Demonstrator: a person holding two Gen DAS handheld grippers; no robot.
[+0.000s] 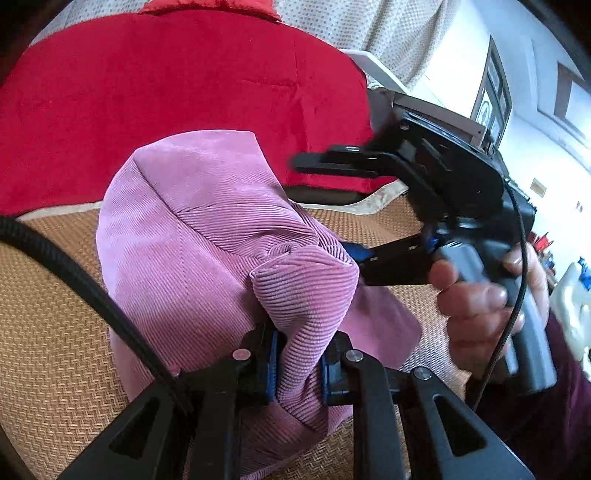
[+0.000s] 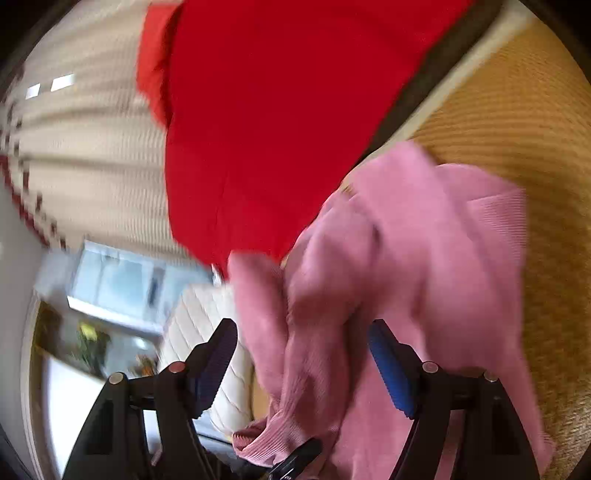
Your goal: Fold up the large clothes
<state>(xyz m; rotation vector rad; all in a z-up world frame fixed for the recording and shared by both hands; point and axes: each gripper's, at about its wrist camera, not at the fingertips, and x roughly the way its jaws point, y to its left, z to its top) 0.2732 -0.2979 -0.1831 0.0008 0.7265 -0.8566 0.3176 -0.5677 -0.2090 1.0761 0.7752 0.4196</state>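
Note:
A pink corduroy garment (image 1: 192, 236) lies bunched on a woven tan mat (image 1: 48, 332). My left gripper (image 1: 298, 373) is shut on a thick fold of it near the bottom centre. My right gripper (image 1: 332, 206) shows at the right of the left wrist view, held in a hand, its jaws spread wide, the lower finger (image 1: 391, 262) touching the garment's edge. In the blurred right wrist view the right gripper (image 2: 303, 354) is open with the pink garment (image 2: 406, 251) hanging loosely between its fingers.
A red velvet blanket (image 1: 166, 88) lies behind the garment on the bed, also in the right wrist view (image 2: 277, 110). A dotted beige cover (image 1: 388, 33) and a white wall with a framed picture (image 1: 493, 96) are at the back right. A black cable (image 1: 74, 273) crosses the left.

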